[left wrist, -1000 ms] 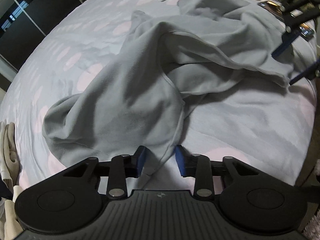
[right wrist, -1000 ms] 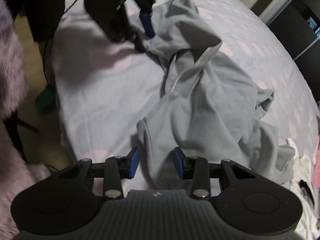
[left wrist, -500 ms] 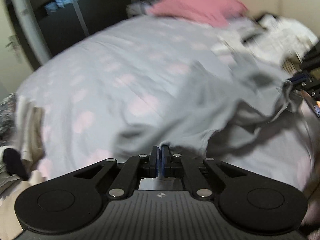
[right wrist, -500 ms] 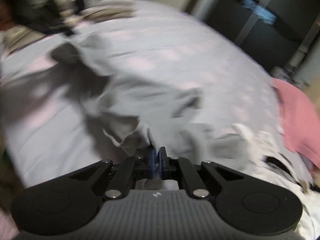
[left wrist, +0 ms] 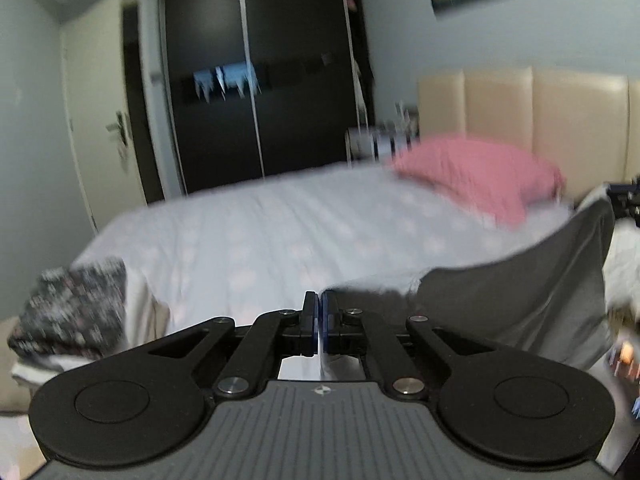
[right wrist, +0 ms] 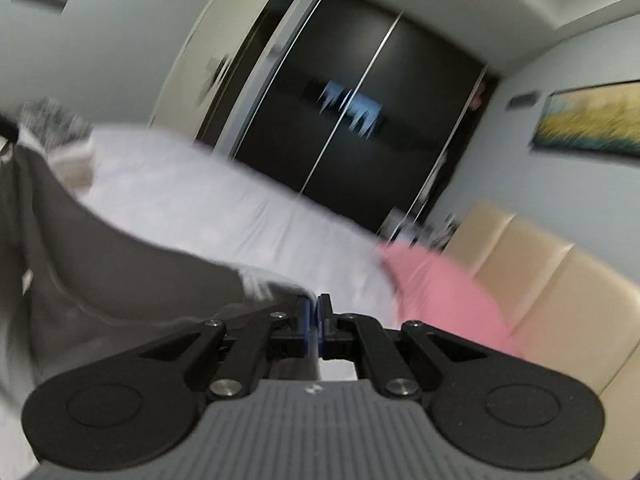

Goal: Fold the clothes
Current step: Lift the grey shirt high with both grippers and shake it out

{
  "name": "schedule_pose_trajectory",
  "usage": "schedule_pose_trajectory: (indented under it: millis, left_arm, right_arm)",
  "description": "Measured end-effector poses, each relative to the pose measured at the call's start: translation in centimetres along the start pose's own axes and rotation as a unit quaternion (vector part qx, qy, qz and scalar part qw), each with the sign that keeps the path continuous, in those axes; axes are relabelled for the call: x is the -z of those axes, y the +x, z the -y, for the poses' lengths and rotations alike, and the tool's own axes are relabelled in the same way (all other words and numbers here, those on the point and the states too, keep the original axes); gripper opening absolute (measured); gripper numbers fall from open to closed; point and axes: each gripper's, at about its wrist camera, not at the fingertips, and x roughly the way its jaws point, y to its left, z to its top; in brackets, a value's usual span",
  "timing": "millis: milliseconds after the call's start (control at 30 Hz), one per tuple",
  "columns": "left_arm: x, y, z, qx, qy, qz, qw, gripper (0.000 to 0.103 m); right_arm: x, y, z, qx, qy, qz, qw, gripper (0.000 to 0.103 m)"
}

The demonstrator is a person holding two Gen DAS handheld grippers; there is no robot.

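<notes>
Change: a second ago both tools stood spread over the grey garment lying on the bed; now each is pressed together on its edge, lifted.
Meaning: likely being raised to shake it flat before folding.
Left tool (left wrist: 319, 322): pinching cloth.
Right tool (right wrist: 316, 326): pinching cloth.
Grey garment (left wrist: 532, 300): hangs stretched between the tools, above the bed (left wrist: 280, 232).
Look: plain, soft, blurred.

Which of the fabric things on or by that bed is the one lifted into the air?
The plain grey garment, stretched between the left gripper and the right gripper. The pink pillow lies by the headboard; the patterned pile sits at the bed's edge.
</notes>
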Motion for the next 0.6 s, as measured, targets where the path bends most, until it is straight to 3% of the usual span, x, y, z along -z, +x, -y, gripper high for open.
schedule_pose_trajectory:
  millis: [133, 300, 467, 600]
  left_arm:
    - [-5.3, -4.6, -0.6, 0.000, -0.010, 0.084, 0.9964, 0.000]
    - [-9.5, -10.3, 0.0, 0.015, -0.011, 0.168, 0.9855, 0.000]
    - [-11.5, -15.0, 0.4, 0.041, -0.020, 0.243, 0.9689, 0.000]
    - [-13.0, -17.5, 1.1, 0.065, -0.028, 0.286, 0.9557, 0.000]
  right_arm:
    - [-4.9, -3.4, 2.1, 0.053, 0.002, 0.079, 0.995, 0.004]
    - [-9.1, -9.2, 4.6, 0.116, 0.020, 0.167, 0.979, 0.004]
    - [-10.9, -13.4, 6.0, 0.158, 0.026, 0.209, 0.965, 0.004]
    - [-11.3, -13.6, 5.9, 0.144, 0.022, 0.198, 0.969, 0.004]
